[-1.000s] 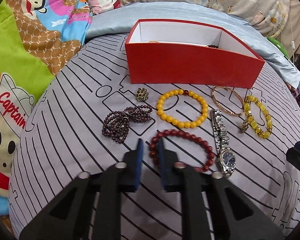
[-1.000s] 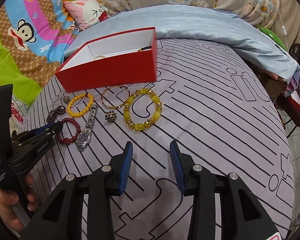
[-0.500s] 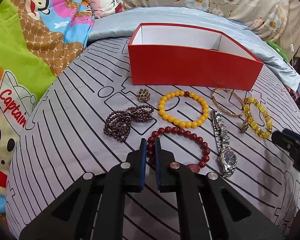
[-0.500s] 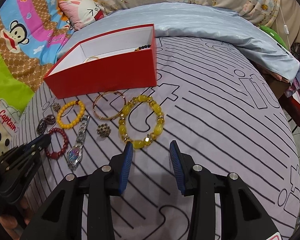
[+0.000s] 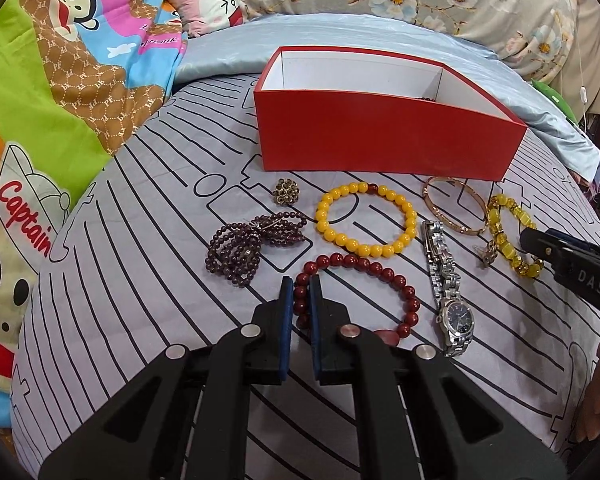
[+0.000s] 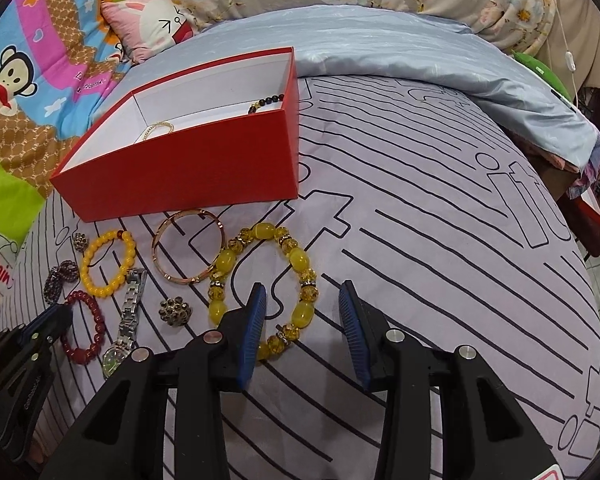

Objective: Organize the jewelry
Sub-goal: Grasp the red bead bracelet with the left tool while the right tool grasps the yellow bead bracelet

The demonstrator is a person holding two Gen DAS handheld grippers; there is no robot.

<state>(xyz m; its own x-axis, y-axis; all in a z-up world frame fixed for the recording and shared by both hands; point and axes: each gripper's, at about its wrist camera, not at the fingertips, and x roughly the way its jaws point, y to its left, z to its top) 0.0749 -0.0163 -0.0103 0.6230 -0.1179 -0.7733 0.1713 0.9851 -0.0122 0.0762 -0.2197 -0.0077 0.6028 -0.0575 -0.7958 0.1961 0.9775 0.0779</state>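
My left gripper [image 5: 301, 286] is shut on the left side of a dark red bead bracelet [image 5: 384, 276] that lies on the grey striped bedsheet. My right gripper [image 6: 302, 300] is open, its fingers either side of the near right part of a chunky yellow bead bracelet [image 6: 296, 258]. A red box [image 5: 380, 140] with a white inside stands behind the jewelry; it also shows in the right wrist view [image 6: 188, 168], holding a thin gold chain [image 6: 160, 128] and dark beads [image 6: 270, 101].
On the sheet lie a yellow round-bead bracelet [image 5: 366, 218], a purple bead bundle [image 5: 252, 246], a silver watch [image 5: 448, 292], a rose-gold bangle [image 5: 456, 210] and two small brooches [image 5: 286, 193] [image 6: 174, 310]. A blue duvet [image 6: 400, 52] and cartoon blanket [image 5: 60, 80] lie behind.
My left gripper closed onto the dark red bracelet. My right gripper moved forward and left until its open fingers straddle the chunky yellow bracelet.
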